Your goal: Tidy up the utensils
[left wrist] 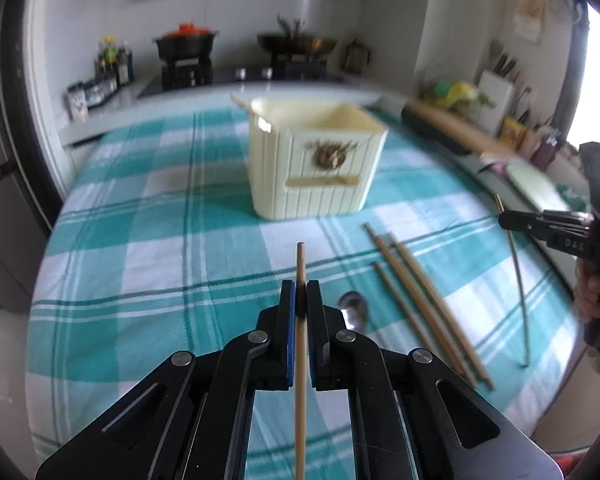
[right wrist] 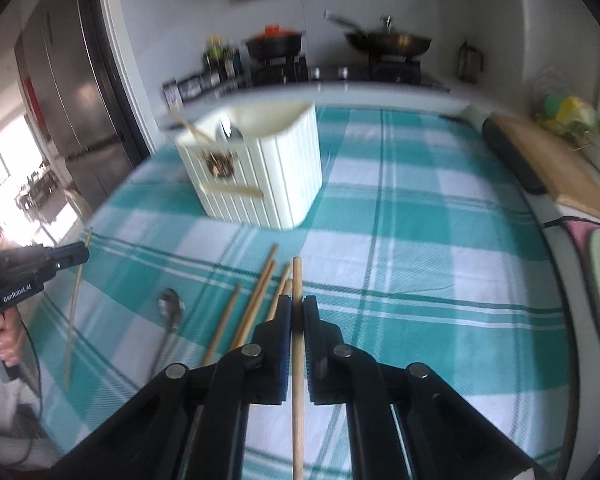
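We are looking across a surface (left wrist: 160,200) draped in a teal check cloth, and much of what sits on it is blurring. The kitchen behind, with its pots and bottles, is too soft to read. The cream bin (left wrist: 314,164) is standing toward the far side of the cloth; from the right wrist view we are seeing a spoon bowl and a stick poking above its rim, but the rest of its inside is hidden from us. The motif on its front is smeared.

Our left tool (left wrist: 301,294) is pointing level toward the bin, its pads pressing together on a chopstick (left wrist: 300,264) that is running straight out between them and back under the camera, where its rear end is being cut off by the frame. Our right tool (right wrist: 297,310) is posing the same way, clamping a second chopstick (right wrist: 297,280), also cut off below.

Loose chopsticks (left wrist: 416,300) are lying in a slanted bunch on the cloth between the tools. Just beside them a spoon (left wrist: 354,308) is resting, its handle disappearing behind the left tool's finger.
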The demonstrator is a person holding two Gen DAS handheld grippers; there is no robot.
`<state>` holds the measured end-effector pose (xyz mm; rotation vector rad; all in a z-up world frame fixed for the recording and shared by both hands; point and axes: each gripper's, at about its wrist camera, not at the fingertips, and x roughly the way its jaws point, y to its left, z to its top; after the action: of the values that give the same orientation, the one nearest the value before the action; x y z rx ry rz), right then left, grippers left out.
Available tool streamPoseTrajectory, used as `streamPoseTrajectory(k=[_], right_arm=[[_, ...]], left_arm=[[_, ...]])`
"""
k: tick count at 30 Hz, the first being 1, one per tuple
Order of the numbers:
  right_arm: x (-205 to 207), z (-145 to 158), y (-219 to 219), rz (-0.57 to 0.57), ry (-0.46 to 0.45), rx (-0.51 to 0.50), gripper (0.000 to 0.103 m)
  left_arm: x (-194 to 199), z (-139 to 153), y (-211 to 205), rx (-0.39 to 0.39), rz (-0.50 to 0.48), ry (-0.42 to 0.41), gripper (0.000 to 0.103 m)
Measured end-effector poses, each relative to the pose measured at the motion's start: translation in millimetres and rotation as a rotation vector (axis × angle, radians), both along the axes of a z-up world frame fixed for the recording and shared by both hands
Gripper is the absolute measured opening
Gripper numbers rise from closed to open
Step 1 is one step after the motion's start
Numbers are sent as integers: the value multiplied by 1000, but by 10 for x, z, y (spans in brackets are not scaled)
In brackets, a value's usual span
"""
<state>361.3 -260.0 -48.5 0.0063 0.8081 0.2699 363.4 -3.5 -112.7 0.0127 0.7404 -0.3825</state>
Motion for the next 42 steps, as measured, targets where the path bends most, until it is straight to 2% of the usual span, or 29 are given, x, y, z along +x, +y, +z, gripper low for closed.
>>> streamPoseTrajectory(k=[4, 9, 16, 29, 38, 42], right_arm=[[-295, 289, -39, 1, -69, 49, 6], [-602, 485, -51, -7, -127, 93, 6], [-861, 653, 7, -8, -195, 106, 6], [-1007, 980, 153, 8, -277, 67, 6], [-778, 1066, 295, 53, -270, 14, 6], [-672, 1157, 343, 63, -297, -16, 6]], left_arm=[[-278, 201, 128, -55, 10, -46, 3], [-585, 408, 306, -130, 29, -99, 3], [-859, 594, 370, -166, 26, -186, 3], [-1044, 774, 463, -188, 32, -247, 3], [-866, 847, 462, -172, 27, -231, 3], [-763, 1040, 439, -138, 22, -273, 3]])
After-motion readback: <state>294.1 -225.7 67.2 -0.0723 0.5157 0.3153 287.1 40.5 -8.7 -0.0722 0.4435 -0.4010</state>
